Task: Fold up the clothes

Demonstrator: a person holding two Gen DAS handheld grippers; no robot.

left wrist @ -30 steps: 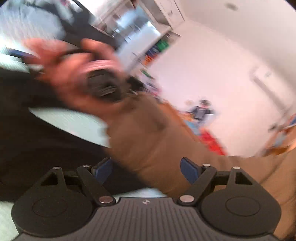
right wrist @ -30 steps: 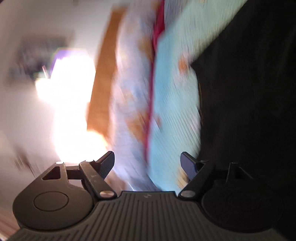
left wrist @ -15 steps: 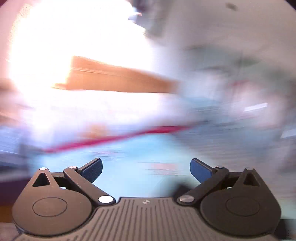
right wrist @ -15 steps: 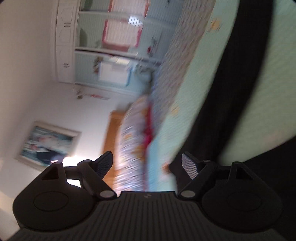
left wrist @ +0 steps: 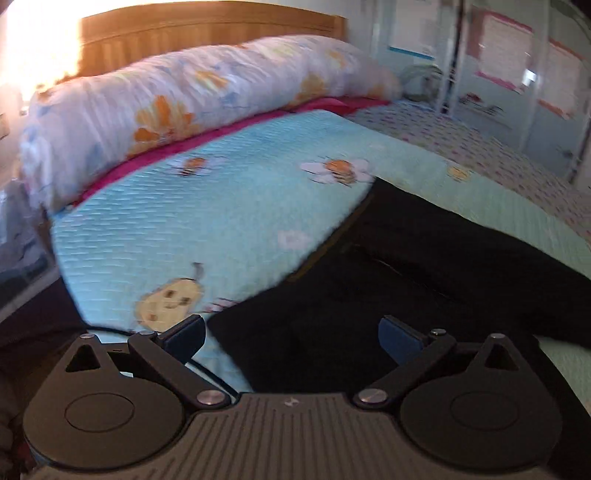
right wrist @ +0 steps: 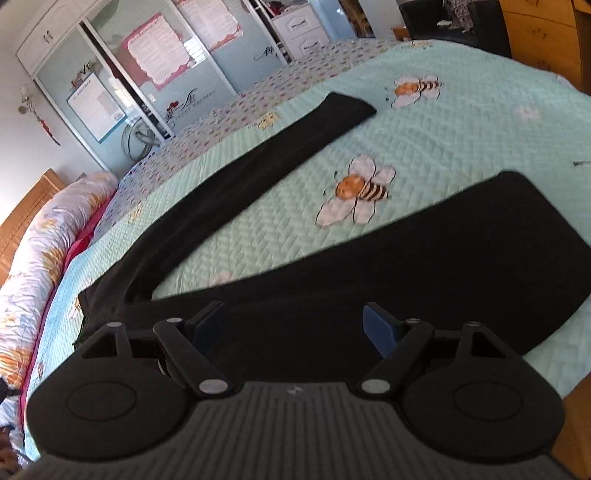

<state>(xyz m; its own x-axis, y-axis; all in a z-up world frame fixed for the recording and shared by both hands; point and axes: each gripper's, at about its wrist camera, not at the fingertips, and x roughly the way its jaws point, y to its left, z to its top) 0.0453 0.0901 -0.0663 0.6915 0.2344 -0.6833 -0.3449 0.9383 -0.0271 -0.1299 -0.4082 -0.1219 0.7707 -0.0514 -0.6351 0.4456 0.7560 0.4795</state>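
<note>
Black trousers (right wrist: 424,266) lie flat on the pale green bee-print bedspread (right wrist: 461,122), their two legs spread in a V. One leg (right wrist: 258,158) runs toward the far side of the bed. My right gripper (right wrist: 293,325) hovers open over the near leg with nothing between its fingers. In the left wrist view the trousers (left wrist: 406,266) show their waist end, and my left gripper (left wrist: 291,334) stands wide open just above that edge, holding nothing.
A rolled floral duvet (left wrist: 184,99) lies along the wooden headboard (left wrist: 207,29). Glass-fronted wardrobe doors (right wrist: 122,81) stand beyond the bed. A wooden cabinet (right wrist: 543,33) is at the far right. A black cable (left wrist: 207,369) runs under the left gripper.
Both grippers have swung from blurred views of the room and a person's hand and sleeve down to the bed. The left jaws have widened. The trousers now lie under both.
</note>
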